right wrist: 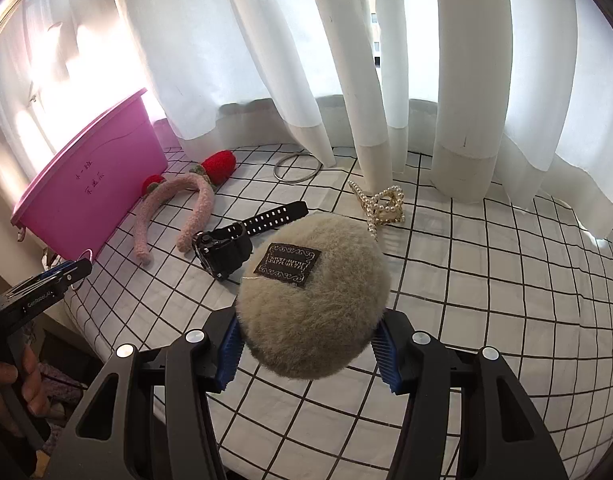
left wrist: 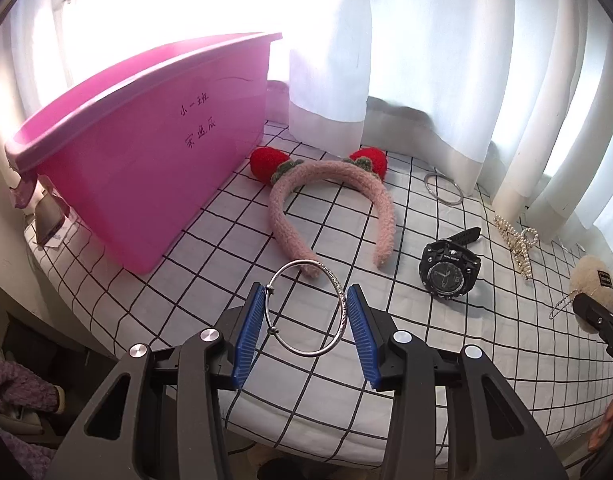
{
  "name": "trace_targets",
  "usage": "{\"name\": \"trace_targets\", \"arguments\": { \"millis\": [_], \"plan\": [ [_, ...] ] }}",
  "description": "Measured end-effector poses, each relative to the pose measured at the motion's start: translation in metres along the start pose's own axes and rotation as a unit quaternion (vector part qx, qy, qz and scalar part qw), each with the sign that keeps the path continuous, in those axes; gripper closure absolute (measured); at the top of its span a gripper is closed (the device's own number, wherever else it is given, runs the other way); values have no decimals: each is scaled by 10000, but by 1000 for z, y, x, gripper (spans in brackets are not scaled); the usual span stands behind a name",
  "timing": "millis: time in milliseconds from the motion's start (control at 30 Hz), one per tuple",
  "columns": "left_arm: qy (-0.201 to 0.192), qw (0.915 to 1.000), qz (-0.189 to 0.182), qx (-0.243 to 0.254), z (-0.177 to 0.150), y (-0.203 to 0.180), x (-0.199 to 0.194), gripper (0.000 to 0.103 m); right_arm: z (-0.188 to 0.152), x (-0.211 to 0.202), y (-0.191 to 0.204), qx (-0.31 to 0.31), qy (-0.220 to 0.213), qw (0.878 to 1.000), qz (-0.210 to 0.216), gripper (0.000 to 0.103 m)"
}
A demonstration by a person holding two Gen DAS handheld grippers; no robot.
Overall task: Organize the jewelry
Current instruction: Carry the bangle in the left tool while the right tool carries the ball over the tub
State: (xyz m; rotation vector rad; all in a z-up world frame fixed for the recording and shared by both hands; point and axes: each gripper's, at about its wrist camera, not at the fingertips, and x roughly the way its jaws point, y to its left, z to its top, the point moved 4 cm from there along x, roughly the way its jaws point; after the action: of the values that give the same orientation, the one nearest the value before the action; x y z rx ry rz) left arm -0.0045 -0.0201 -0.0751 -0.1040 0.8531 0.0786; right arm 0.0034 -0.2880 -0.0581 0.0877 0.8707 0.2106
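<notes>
My left hand-held gripper (left wrist: 306,320) pinches the stiff, slippery thin silver bangle (left wrist: 306,308) across its rim; my right hand-held gripper (right wrist: 306,350) squeezes the soft, light beige fluffy pompom (right wrist: 312,296).

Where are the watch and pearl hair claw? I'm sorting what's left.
watch (left wrist: 446,276): left wrist view, on its dial.
pearl hair claw (right wrist: 386,204): right wrist view, on its pearl loops.

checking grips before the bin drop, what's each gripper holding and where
Left gripper: silver bangle, pinched across its sides. Right gripper: fluffy beige pompom, squeezed at its sides.
</notes>
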Motion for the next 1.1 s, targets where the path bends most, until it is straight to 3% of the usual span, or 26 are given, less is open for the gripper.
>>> {"name": "trace_targets", "arguments": {
  "millis": [300,533,833,1100],
  "plan": [
    [-510,9979,-54,-399,35,22,-77,61,57,-44,55,-501,-476,9945,782,50],
    [-876,9940,107,-638,78,71,-104,61,109,-42,123,-727,-879,9842,1352,50],
    [-1117,9905,248,-765,141,162,-95,61,166,2,233,-965,-983,9739,1806,50],
    [-903,9919,209,-869,183,234,-52,61,207,51,325,-1224,-763,9710,1909,50]
  ]
}}
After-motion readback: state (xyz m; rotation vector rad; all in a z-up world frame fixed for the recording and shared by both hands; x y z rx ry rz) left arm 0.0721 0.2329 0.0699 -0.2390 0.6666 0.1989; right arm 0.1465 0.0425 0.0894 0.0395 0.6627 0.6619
